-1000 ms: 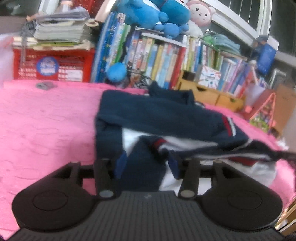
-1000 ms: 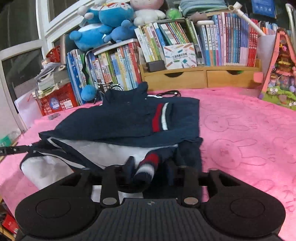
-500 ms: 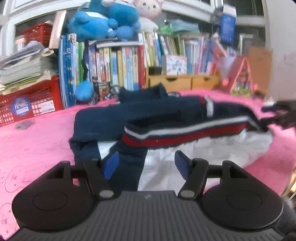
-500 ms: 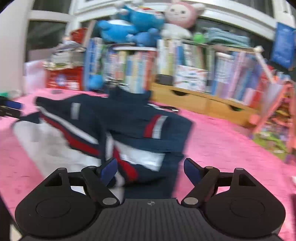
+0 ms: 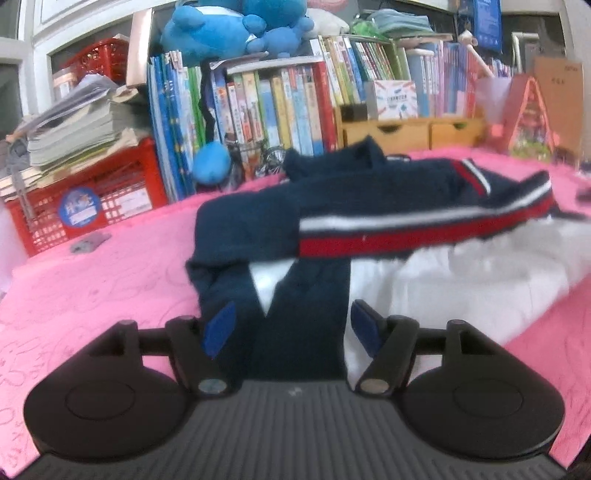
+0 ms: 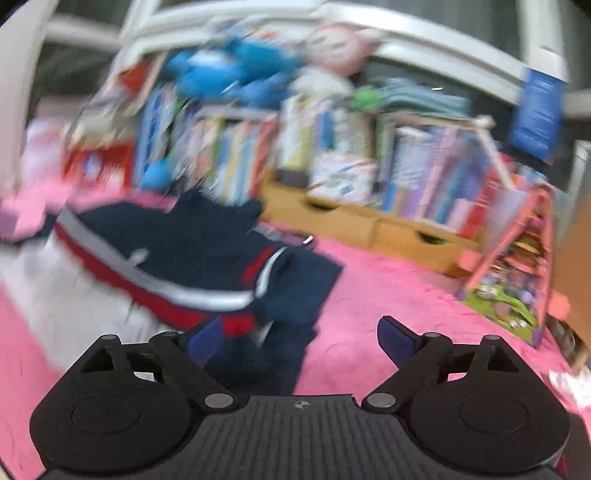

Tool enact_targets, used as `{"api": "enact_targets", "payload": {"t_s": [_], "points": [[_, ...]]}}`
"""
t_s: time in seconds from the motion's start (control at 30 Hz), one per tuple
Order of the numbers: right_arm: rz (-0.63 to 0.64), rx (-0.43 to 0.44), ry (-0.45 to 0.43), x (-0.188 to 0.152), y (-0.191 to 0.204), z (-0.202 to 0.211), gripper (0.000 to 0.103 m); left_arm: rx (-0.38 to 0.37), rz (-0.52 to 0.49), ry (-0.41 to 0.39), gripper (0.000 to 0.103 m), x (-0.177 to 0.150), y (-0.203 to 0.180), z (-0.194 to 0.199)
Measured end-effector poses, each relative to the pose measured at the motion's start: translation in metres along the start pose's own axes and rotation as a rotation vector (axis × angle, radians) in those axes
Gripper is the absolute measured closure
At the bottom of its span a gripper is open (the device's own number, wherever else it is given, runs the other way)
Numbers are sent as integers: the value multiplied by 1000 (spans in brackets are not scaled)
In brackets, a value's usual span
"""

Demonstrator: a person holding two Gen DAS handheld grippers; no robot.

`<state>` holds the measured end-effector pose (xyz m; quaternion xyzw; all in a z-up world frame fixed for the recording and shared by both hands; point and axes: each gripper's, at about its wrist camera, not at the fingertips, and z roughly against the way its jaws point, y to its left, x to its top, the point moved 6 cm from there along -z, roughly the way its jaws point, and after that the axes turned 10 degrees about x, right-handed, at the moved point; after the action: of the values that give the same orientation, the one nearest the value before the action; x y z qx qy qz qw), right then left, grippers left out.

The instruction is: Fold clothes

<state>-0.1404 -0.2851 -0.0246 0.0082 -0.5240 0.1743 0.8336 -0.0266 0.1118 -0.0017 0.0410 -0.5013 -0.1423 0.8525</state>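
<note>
A navy and white top (image 5: 369, 206) with red and white stripes lies folded over on the pink cloth (image 5: 92, 280). In the left wrist view my left gripper (image 5: 291, 326) hovers over a navy sleeve (image 5: 306, 314); its jaws are opening and the blue pads do not press the fabric. In the blurred right wrist view the same top (image 6: 192, 254) lies left of centre. My right gripper (image 6: 303, 338) is opening wide, its left pad (image 6: 205, 338) beside the striped hem, nothing pinched.
Books (image 5: 280, 103), blue plush toys (image 5: 229, 29) and wooden drawers (image 5: 413, 129) line the far edge. A red crate (image 5: 92, 195) with stacked papers stands at the left. A pink toy house (image 6: 517, 258) sits at the right, with bare pink cloth before it.
Both grippers let go of the fabric and spread apart. The striped hem now lies folded across the top. Both wrist views rolled, and the right one is blurred by motion.
</note>
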Motion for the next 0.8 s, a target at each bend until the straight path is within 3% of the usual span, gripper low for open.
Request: {"api": "enact_targets", "payload": {"t_s": [0.1,0.37,0.8], "points": [[84,-11,78,-3,22,-17,12,-29,-3,-2,35,8,-9,-9],[46,51,175,1,39,-59,11,-46,-25,26,33,20,-26,-37],[-117,91,170,-11,24,-67,5,-55,-1,86,31,2,-28,-50]]}}
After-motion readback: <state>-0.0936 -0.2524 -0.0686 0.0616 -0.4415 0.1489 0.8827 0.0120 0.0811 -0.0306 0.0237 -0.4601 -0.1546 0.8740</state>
